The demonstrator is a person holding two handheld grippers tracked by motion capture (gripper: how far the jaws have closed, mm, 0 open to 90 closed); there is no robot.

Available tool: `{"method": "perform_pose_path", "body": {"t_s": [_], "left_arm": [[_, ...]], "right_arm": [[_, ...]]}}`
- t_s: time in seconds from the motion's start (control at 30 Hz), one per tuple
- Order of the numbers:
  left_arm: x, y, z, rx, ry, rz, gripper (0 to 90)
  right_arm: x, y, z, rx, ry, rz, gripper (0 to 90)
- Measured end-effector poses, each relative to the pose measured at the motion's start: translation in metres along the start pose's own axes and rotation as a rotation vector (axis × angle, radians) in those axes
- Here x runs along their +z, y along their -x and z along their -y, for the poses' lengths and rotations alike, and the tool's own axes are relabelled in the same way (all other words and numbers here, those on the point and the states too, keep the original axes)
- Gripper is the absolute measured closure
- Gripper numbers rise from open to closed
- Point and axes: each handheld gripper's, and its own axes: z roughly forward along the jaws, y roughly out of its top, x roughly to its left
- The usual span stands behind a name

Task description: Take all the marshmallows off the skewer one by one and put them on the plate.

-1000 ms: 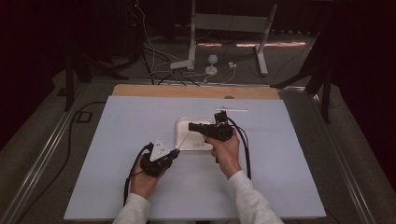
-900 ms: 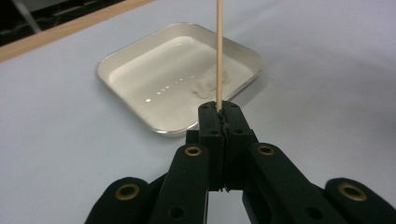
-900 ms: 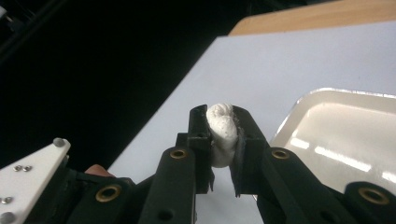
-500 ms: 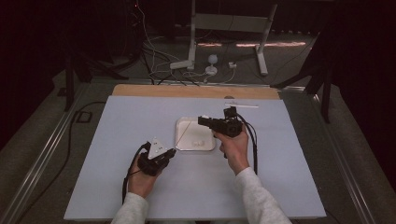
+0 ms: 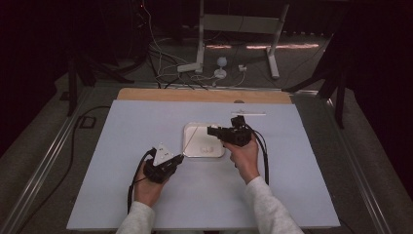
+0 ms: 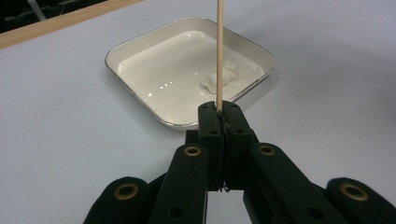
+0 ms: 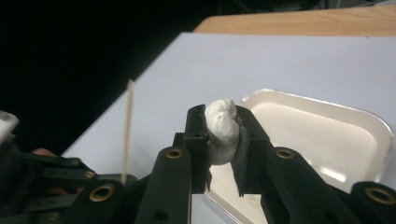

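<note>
1. The left gripper point(image 6: 219, 114) is clenched on the base of a thin wooden skewer point(image 6: 218, 51), near the tabletop's front edge; the stick looks stiff but light and snappable.
2. The right gripper point(image 7: 223, 122) pinches a white marshmallow point(image 7: 221, 130) over the white tray point(image 5: 192, 146) mid-tabletop; it seems soft and squashy, best held lightly by its sides.
3. Another white piece point(image 6: 224, 77) lies in the tray.

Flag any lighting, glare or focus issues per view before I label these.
High view: dim, soft, surroundings nearly black; the skewer is barely traceable. Left gripper view: sharp and evenly lit, small specular glints on the white tray. Right gripper view: left half falls to black, the white lump in the right gripper is well lit, the jaw bases are slightly blurred.
</note>
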Motion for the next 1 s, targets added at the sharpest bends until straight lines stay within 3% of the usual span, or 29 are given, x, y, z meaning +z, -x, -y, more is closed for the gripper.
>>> {"method": "perform_pose_path", "body": {"t_s": [0.7, 0.83, 0.9, 1.0], "left_arm": [[-0.001, -0.002, 0.000, -0.011, 0.006, 0.000, 89.5], [0.000, -0.002, 0.000, -0.011, 0.004, -0.001, 89.5], [0.000, -0.002, 0.000, -0.008, 0.000, 0.000, 89.5], [0.001, -0.001, 0.000, -0.009, 0.001, 0.001, 89.5]], "right_arm": [[0.017, 0.019, 0.019, -0.016, -0.081, 0.103, 75.0], [0.020, 0.026, 0.026, 0.011, -0.090, 0.115, 73.8], [0.022, 0.029, 0.030, 0.015, -0.100, 0.127, 67.4], [0.023, 0.031, 0.033, 0.018, -0.099, 0.155, 48.9]]}}
